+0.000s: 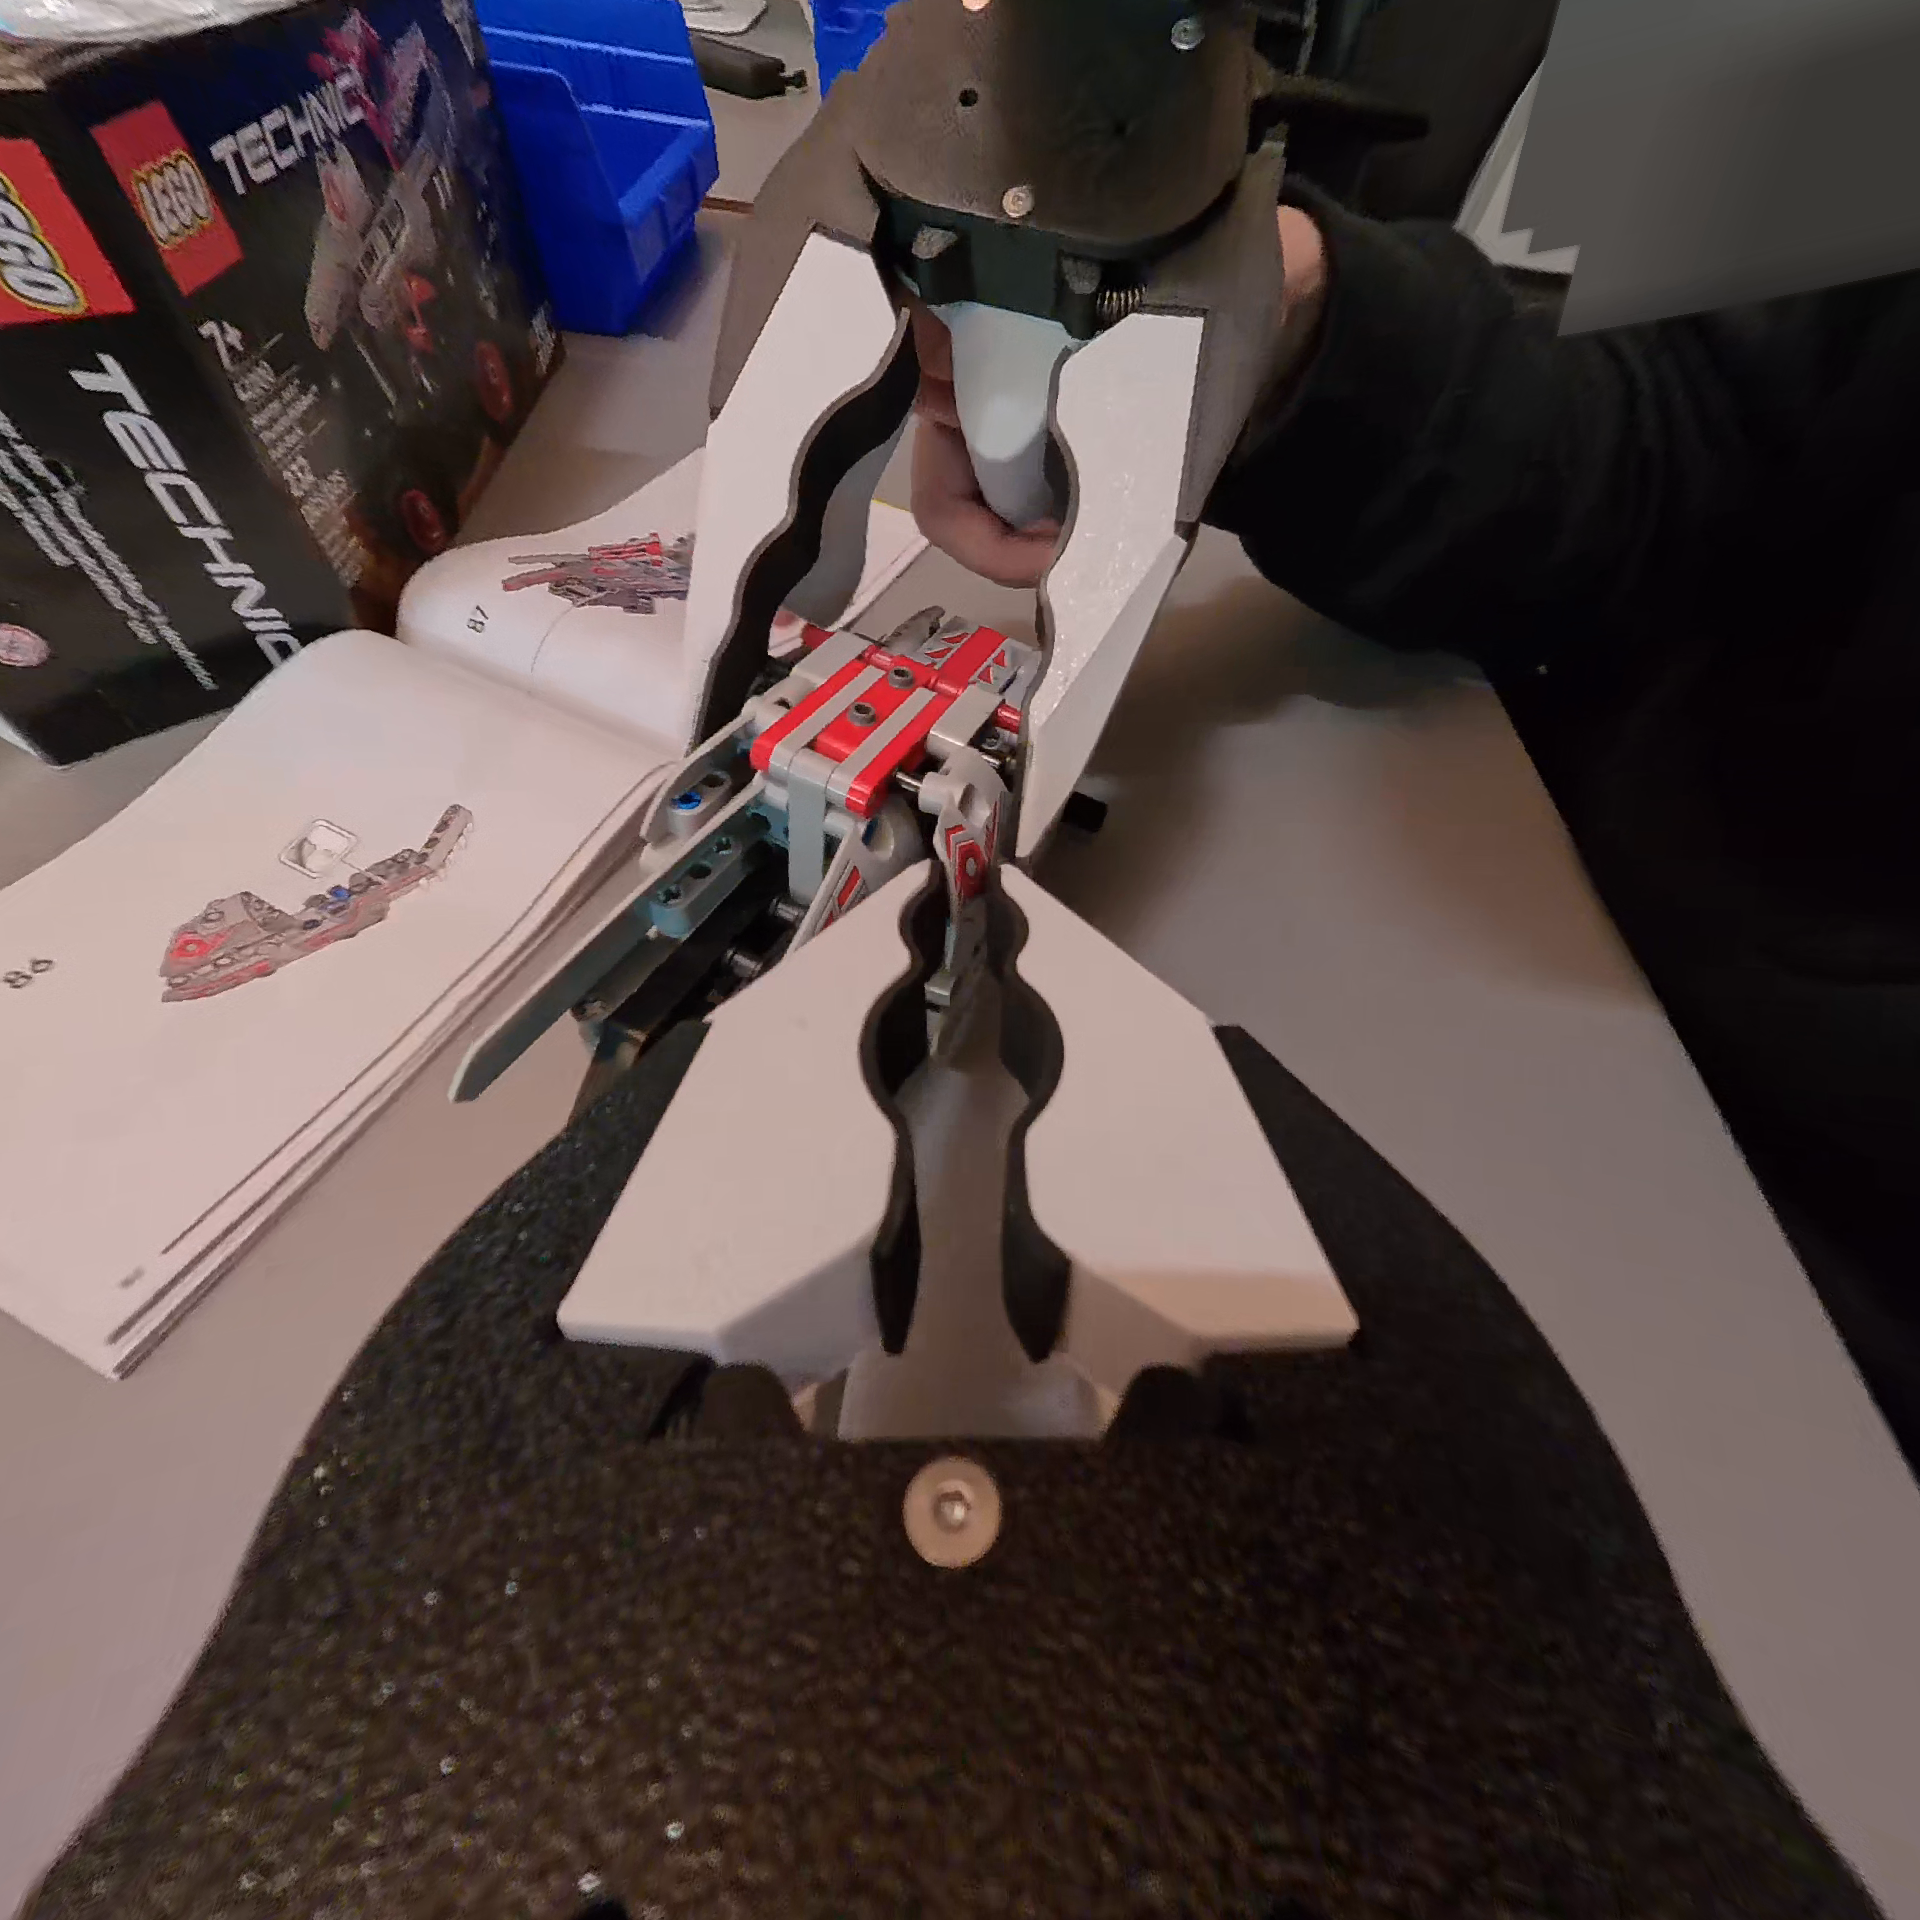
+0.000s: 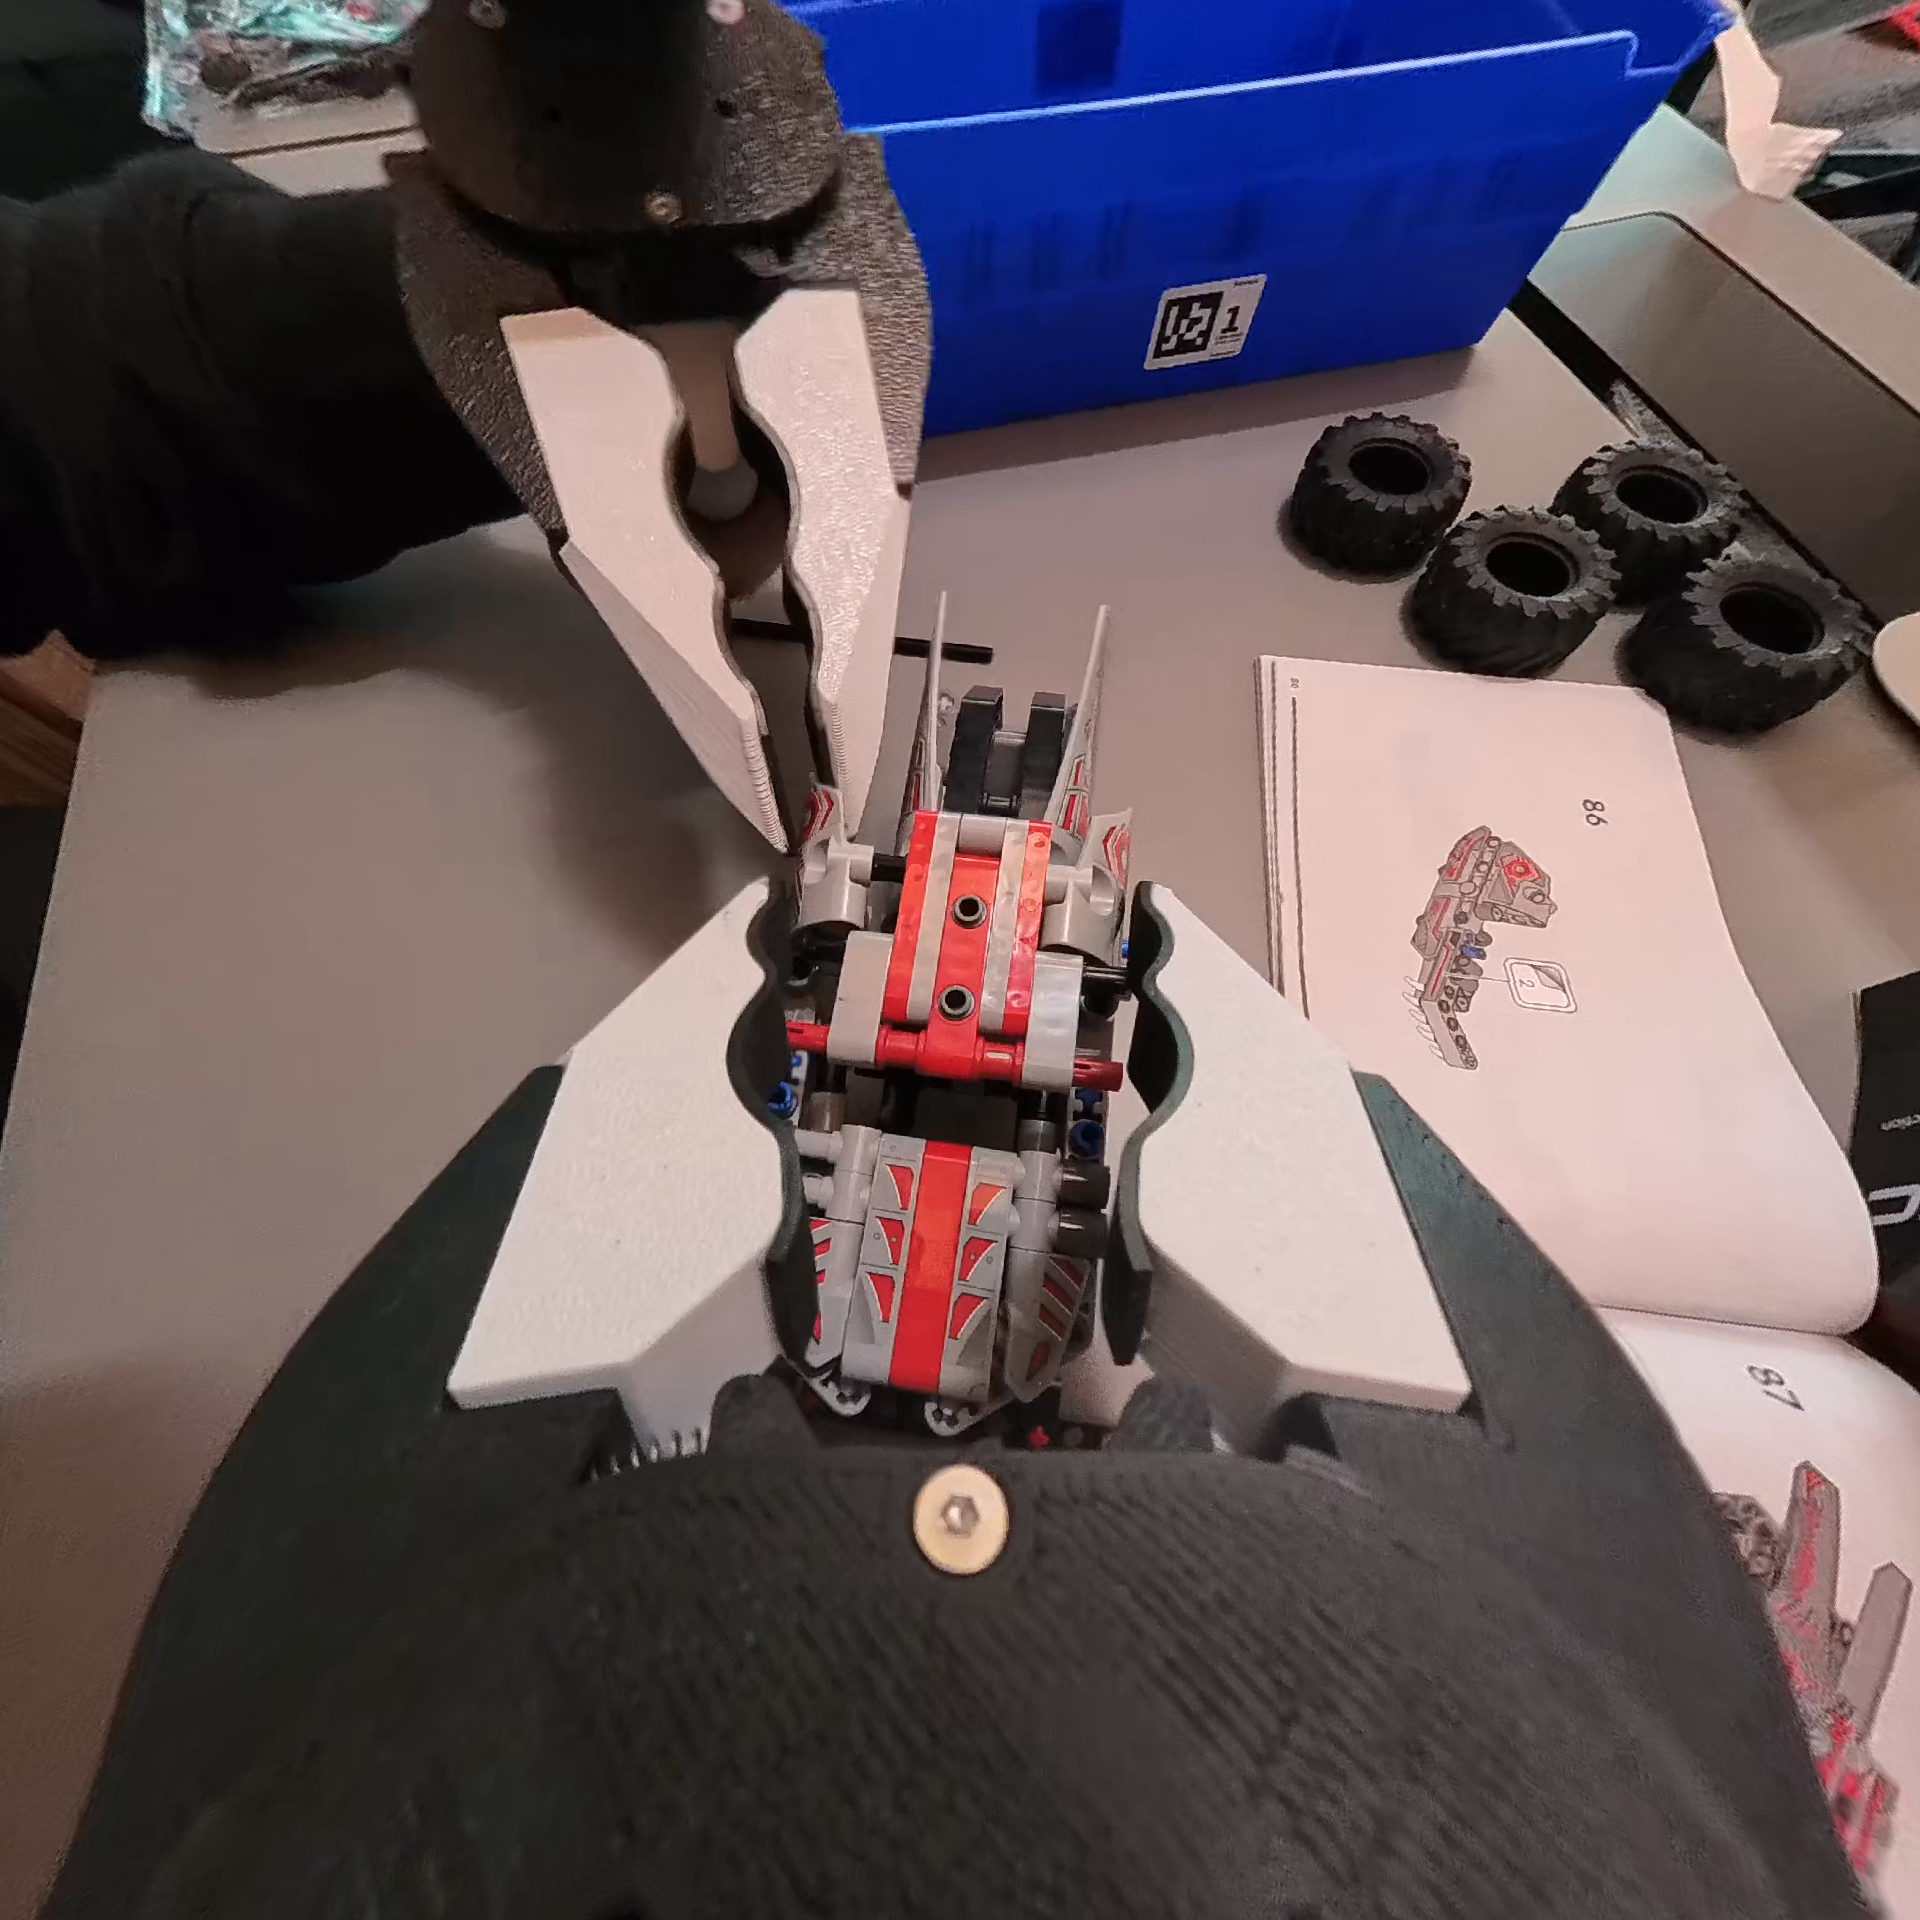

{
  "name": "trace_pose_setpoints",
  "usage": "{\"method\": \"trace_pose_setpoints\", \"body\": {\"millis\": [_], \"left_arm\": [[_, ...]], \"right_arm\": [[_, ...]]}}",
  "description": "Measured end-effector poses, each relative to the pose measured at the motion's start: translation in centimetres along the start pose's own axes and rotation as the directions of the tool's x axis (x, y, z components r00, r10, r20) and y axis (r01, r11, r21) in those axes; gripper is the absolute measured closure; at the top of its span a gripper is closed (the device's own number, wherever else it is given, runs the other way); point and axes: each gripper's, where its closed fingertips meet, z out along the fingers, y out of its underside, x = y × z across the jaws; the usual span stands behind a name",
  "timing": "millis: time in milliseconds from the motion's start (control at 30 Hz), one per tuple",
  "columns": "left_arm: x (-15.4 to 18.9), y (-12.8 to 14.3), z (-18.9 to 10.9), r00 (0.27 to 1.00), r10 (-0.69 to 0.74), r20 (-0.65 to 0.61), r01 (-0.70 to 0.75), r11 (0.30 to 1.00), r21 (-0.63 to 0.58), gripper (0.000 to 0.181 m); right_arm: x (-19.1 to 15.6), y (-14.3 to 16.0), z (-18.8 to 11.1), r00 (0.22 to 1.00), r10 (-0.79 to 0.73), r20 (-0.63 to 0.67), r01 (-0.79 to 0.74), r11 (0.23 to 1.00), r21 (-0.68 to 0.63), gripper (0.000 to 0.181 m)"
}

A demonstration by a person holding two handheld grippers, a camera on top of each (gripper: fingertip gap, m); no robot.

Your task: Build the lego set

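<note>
The right gripper (image 2: 951, 1101) clamps the model (image 2: 961, 1049) by both flanks at centre table (image 2: 312, 987). The left gripper (image 1: 961, 935) is closed on a grey-red side panel (image 1: 966, 894) at the model's edge, entering from 11 o'clock in the right wrist view. The manual (image 2: 1538, 997) lies open at 3 o'clock, just beside the model. Four tires (image 2: 1558, 566) sit at 2 o'clock before the table edge; a blue bin (image 2: 1247, 208) stands at 12 o'clock. Bare table shows at 9 o'clock.

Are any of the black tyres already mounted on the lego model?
No, four tyres lie loose on the table, apart from the model.
</note>
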Motion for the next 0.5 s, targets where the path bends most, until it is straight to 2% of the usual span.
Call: {"method": "trace_pose_setpoints", "body": {"millis": [167, 500], "left_arm": [[-0.1, 0.0, 0.0, 0.999, -0.021, -0.043, 0.020, 1.000, -0.022, 0.178], [-1.0, -0.2, -0.4, 0.993, -0.086, -0.081, 0.081, 0.995, -0.061, 0.180]], "right_arm": [[0.0, 0.3, 0.0, 0.994, -0.098, 0.051, 0.101, 0.992, -0.079, 0.113], [1.1, -0.8, 0.1, 0.991, 0.031, 0.128, -0.021, 0.997, -0.072, 0.116]]}}
